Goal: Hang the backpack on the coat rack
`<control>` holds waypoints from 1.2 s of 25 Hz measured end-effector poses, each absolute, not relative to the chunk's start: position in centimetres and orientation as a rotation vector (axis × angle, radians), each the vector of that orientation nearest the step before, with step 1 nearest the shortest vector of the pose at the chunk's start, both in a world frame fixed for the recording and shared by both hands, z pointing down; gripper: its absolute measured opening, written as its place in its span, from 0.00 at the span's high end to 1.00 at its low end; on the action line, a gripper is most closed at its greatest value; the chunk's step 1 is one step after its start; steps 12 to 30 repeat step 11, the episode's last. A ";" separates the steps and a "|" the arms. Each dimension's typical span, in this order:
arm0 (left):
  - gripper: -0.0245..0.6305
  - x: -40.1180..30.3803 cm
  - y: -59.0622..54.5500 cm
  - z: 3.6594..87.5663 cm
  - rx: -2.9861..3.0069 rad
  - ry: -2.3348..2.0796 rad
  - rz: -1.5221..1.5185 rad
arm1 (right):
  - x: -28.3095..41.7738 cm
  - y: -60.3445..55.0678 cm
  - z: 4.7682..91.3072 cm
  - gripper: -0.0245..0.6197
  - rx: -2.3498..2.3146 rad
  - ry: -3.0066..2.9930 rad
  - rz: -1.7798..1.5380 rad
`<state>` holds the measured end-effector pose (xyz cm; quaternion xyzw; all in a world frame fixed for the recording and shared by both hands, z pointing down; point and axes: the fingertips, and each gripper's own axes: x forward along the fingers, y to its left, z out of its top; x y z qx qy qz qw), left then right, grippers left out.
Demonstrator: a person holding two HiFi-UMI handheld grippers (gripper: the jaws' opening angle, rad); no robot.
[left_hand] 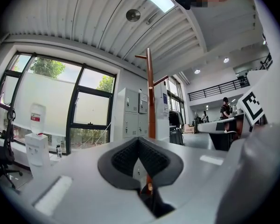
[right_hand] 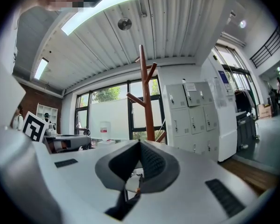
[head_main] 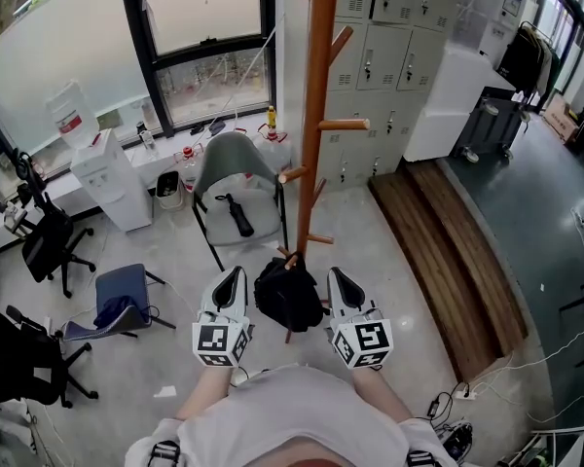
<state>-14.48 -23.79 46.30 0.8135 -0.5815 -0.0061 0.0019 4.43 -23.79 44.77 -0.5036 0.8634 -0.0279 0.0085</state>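
A black backpack sits low at the foot of the wooden coat rack, its top right by a short low peg; I cannot tell whether it hangs there or rests on the floor. My left gripper is just left of the backpack and my right gripper just right of it, both apart from it. In the left gripper view the left gripper has its pads pressed together with nothing between them, and the rack stands ahead. The right gripper is likewise shut and empty, facing the rack.
Behind the rack a grey chair carries a black folded umbrella. A water dispenser, black office chairs and a blue chair fill the left. Grey lockers and a wooden platform lie to the right.
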 end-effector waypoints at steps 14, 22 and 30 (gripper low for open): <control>0.95 -14.3 -24.4 47.1 2.521 -1.781 0.004 | 4.3 -24.1 45.3 0.95 -1.558 2.708 -0.138; 0.95 -14.3 -24.4 47.1 2.521 -1.781 0.004 | 4.3 -24.1 45.3 0.95 -1.558 2.708 -0.138; 0.95 -14.3 -24.4 47.1 2.521 -1.781 0.004 | 4.3 -24.1 45.3 0.95 -1.558 2.708 -0.138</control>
